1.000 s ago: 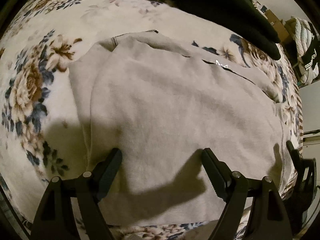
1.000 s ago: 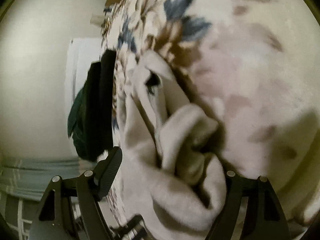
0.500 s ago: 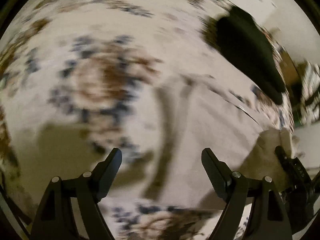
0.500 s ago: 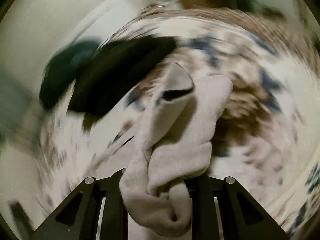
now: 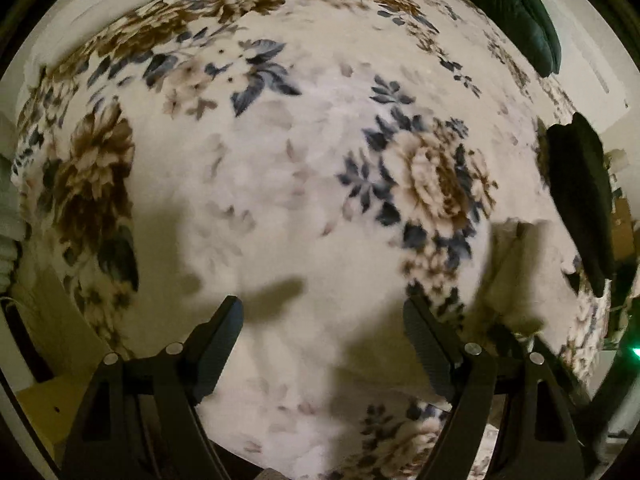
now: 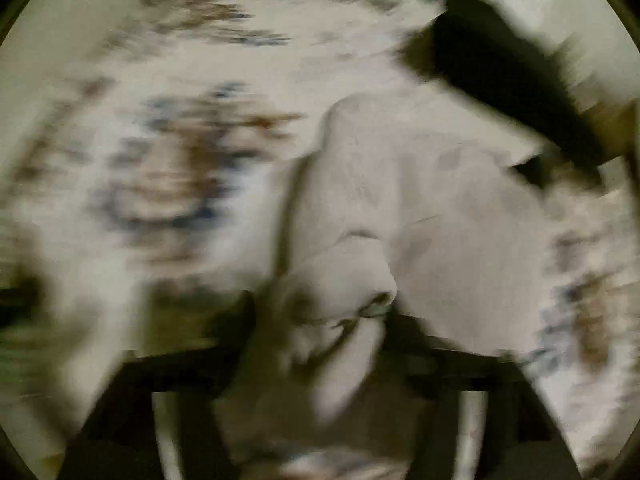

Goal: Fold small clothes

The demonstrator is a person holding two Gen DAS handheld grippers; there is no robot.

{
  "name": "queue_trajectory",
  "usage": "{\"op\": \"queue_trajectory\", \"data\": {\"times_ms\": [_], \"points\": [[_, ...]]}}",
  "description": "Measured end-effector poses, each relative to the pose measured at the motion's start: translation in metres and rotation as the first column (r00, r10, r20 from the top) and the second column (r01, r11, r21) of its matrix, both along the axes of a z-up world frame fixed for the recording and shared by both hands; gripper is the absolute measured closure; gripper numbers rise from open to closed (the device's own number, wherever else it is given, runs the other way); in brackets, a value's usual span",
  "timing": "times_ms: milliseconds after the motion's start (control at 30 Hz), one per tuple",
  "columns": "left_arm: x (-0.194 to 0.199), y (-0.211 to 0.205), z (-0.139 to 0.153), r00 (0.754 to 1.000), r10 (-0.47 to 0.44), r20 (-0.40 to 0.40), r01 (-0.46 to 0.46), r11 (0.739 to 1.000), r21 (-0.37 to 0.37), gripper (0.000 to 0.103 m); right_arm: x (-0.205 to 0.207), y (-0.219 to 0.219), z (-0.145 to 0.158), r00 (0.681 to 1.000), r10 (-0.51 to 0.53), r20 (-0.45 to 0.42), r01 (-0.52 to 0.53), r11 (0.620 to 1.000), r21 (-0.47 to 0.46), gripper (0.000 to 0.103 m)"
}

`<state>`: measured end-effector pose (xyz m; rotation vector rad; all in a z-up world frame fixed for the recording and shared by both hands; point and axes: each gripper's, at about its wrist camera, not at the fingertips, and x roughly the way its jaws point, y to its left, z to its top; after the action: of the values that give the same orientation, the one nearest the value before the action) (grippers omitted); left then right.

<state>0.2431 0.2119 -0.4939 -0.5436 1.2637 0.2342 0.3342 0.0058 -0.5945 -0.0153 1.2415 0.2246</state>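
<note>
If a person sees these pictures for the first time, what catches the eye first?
The floral blanket fills the left view, under the open left gripper. In the blurred right view, the right gripper pinches a bunched beige garment. Dark clothes lie at the blanket's right edge.

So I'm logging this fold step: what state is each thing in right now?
Left gripper: open, empty, above the blanket.
Right gripper: shut on the beige garment.
Beige garment: bunched, partly lifted, view blurred.
Black garment: lying on the blanket.
Green garment: at the blanket's far edge.
</note>
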Motion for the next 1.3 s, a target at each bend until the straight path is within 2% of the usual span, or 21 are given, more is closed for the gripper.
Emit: {"op": "queue_trajectory", "data": {"times_ms": [67,100,133,233,400,500,567,600,667,700,800,933,1000,1067,1167,1200,1233,1267,1300], "points": [[-0.001,-0.005,0.001,1.0,0.006,0.005,-0.006,0.999,-0.034,0.022,-0.013,-0.007,0.014,0.996,0.056,-0.072,-0.041,0.98,0.193,0.019],[-0.002,-0.007,0.004,1.0,0.008,0.011,-0.007,0.999,-0.054,0.022,-0.021,-0.01,0.019,0.987,0.107,-0.121,-0.066,0.951,0.301,0.019],[-0.001,-0.012,0.007,1.0,0.007,0.02,-0.006,0.997,-0.072,0.022,-0.03,-0.017,0.026,0.979,0.13,-0.157,-0.065,0.929,0.364,0.018],[0.007,-0.031,0.017,0.998,-0.007,0.056,0.013,0.994,-0.113,0.022,-0.044,-0.061,0.044,0.979,0.069,-0.192,0.01,0.923,0.385,0.018],[0.03,-0.089,0.013,0.995,-0.065,0.077,0.08,0.975,-0.208,0.022,-0.034,-0.155,0.056,0.963,-0.145,-0.226,0.204,0.943,0.264,0.018],[0.042,-0.133,-0.012,0.992,-0.123,0.024,0.125,0.97,-0.208,0.022,-0.023,-0.205,0.045,0.936,-0.243,-0.256,0.309,0.915,0.26,0.018],[0.039,-0.146,-0.027,0.994,-0.109,-0.023,0.103,0.977,-0.187,0.022,-0.01,-0.229,0.038,0.92,-0.281,-0.274,0.355,0.893,0.276,0.018],[0.036,-0.151,-0.037,0.995,-0.09,-0.037,0.08,0.976,-0.201,0.023,-0.004,-0.236,0.033,0.913,-0.292,-0.284,0.369,0.888,0.274,0.018],[0.024,-0.152,-0.051,0.999,-0.025,-0.025,0.019,0.971,-0.239,0.049,0.01,-0.251,0.026,0.906,-0.291,-0.308,0.382,0.876,0.294,0.018],[0.018,-0.151,-0.055,1.0,-0.001,-0.013,-0.003,0.966,-0.257,0.074,0.017,-0.253,0.025,0.91,-0.277,-0.309,0.37,0.878,0.303,0.018],[0.0,-0.149,-0.051,0.996,0.076,0.041,-0.064,0.966,-0.249,0.084,0.047,-0.243,0.036,0.944,-0.175,-0.281,0.266,0.906,0.33,0.018],[-0.009,-0.155,-0.042,0.989,0.124,0.081,-0.102,0.967,-0.232,0.085,0.1,-0.199,0.051,0.97,-0.011,-0.244,0.09,0.945,0.314,0.018],[-0.009,-0.157,-0.042,0.985,0.147,0.087,-0.124,0.965,-0.232,0.085,0.129,-0.167,0.053,0.974,0.1,-0.206,-0.044,0.965,0.259,0.018],[-0.01,-0.157,-0.043,0.982,0.168,0.092,-0.143,0.962,-0.233,0.085,0.159,-0.132,0.047,0.958,0.218,-0.184,-0.175,0.959,0.222,0.018],[-0.012,-0.157,-0.047,0.98,0.175,0.096,-0.149,0.961,-0.234,0.085,0.198,-0.086,0.018,0.891,0.372,-0.261,-0.325,0.923,0.207,0.018],[-0.013,-0.158,-0.047,0.98,0.17,0.099,-0.144,0.963,-0.227,0.085,0.209,-0.072,0.003,0.85,0.427,-0.308,-0.376,0.902,0.213,0.019],[-0.016,-0.159,-0.048,0.981,0.168,0.101,-0.142,0.964,-0.226,0.085,0.215,-0.064,-0.007,0.824,0.453,-0.34,-0.4,0.89,0.217,0.029],[-0.016,-0.158,-0.049,0.98,0.169,0.103,-0.142,0.963,-0.228,0.085,0.219,-0.058,-0.016,0.8,0.475,-0.366,-0.424,0.88,0.215,0.065],[-0.021,-0.158,-0.05,0.98,0.17,0.104,-0.143,0.963,-0.23,0.085,0.22,-0.052,-0.022,0.778,0.504,-0.376,-0.459,0.864,0.207,0.085]]}}
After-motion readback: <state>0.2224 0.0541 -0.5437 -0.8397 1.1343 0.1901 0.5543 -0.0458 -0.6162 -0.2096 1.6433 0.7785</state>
